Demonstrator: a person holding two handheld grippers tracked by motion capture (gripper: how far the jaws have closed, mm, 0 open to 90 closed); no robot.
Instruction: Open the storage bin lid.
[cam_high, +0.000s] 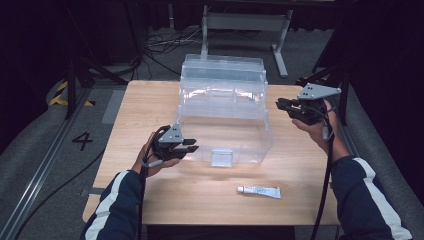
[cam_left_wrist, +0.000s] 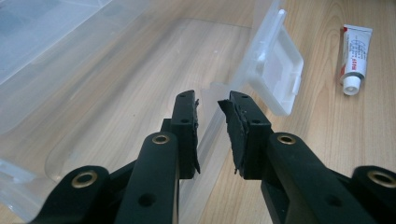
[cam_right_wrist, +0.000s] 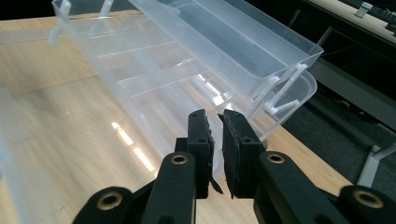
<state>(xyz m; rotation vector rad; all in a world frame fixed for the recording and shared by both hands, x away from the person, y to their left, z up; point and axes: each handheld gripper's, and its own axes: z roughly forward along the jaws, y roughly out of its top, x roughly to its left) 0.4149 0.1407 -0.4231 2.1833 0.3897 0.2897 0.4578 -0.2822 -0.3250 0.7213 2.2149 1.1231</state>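
- The clear plastic organiser box (cam_high: 224, 112) stands in the middle of the desk (cam_high: 150, 110), unfolded, with its cantilever trays (cam_high: 223, 75) stepped back and up from the deep base; I judge it is spread like this so each level can be reached.
- The left tongs (cam_high: 191, 145) sit at the box's front left corner. In the left gripper view the left tongs (cam_left_wrist: 208, 122) straddle the thin see-through front wall with the pads a little apart; whether they actually press on the wall I cannot tell. The hand looks placed there to steady the box.
- The right tongs (cam_high: 280, 105) hover off the box's right side, level with the trays and apart from them. In the right gripper view the right tongs (cam_right_wrist: 215, 140) stand almost pressed together, a slim gap between the pads, nothing in it.
- The hinged latch (cam_left_wrist: 275, 77) hangs loose at the middle of the box's front wall, a flat translucent rectangle with a raised rim.
- A small white tube (cam_high: 258, 191) lies flat on the desk in front of the box, towards its right, well apart from both tongs; probably waiting to be stowed.
- Materials: glossy, rigid, transparent plastic with thin white linkage arms (cam_right_wrist: 280, 95) joining the trays; pale matt wood-grain desk; black tongs with rough, worn rubber pads.
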